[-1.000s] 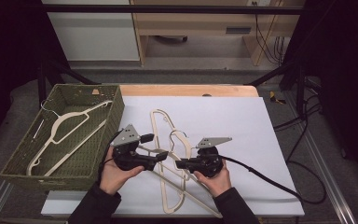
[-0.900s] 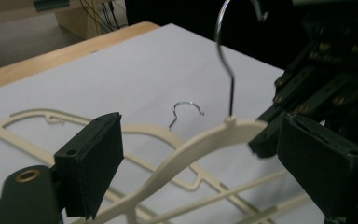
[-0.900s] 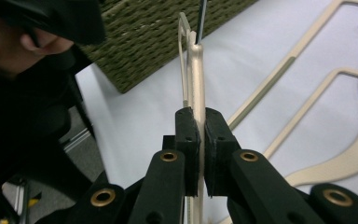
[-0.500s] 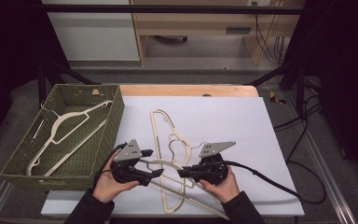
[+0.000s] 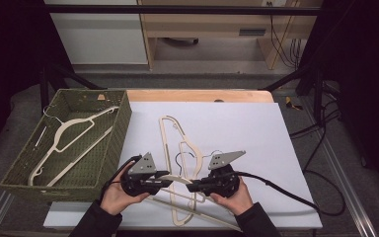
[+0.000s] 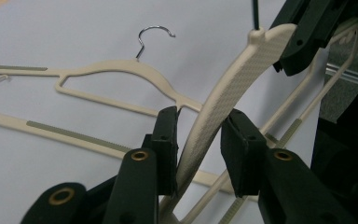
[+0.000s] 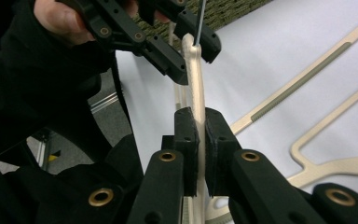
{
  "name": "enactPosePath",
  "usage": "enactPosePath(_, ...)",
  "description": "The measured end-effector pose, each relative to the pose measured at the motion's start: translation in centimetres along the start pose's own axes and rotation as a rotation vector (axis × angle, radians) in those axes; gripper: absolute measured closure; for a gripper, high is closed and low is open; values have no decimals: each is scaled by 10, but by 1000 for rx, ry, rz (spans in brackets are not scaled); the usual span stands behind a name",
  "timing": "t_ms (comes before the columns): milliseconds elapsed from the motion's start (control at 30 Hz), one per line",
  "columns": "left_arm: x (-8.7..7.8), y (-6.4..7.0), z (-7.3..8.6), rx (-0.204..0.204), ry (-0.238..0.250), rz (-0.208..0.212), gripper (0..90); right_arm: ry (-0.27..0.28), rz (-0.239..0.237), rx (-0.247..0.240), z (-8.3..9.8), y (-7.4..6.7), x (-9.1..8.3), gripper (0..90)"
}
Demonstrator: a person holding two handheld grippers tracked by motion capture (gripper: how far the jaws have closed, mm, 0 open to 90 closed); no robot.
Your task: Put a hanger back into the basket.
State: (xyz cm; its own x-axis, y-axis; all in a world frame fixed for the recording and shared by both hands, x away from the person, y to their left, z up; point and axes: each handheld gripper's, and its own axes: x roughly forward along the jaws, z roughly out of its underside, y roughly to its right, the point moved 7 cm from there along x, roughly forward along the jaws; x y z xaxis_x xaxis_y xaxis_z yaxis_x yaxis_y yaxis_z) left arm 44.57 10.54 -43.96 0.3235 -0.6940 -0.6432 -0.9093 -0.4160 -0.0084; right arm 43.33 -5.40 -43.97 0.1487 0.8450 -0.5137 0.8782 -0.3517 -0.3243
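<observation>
The step in hand was lifting one cream plastic hanger (image 5: 175, 178) off the white table sheet (image 5: 237, 123), near its front edge. The right gripper (image 7: 199, 119) was clamped tight on one arm of it. The left gripper (image 6: 198, 140) had just been closing around the other arm, one pad touching it, the other apart. Next, I think, the left jaws had to finish closing before carrying it to the green woven basket (image 5: 121, 123).
</observation>
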Motion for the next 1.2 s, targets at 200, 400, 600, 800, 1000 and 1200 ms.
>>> enactPosePath(200, -4, 8, -1, 10, -19, 33, 776, 27, 95, -34, -3, 5, -5, 742)
enactPosePath(400, -3, 21, -6, 11, 0, 79, 851, 91, 177, -76, -10, 8, -15, 588)
enactPosePath(600, -6, 20, -7, -22, 12, 51, 861, 141, 217, -92, -15, 9, -31, 491)
enactPosePath(800, -25, 7, -12, -85, 93, -23, 860, 219, 286, -71, -17, 19, -56, 341)
enactPosePath(1000, -46, 3, -21, -100, 183, -71, 860, 245, 353, -27, -9, 34, -71, 222)
enactPosePath(1200, -72, -2, -31, -97, 231, -126, 861, 251, 403, -1, -1, 46, -80, 163)
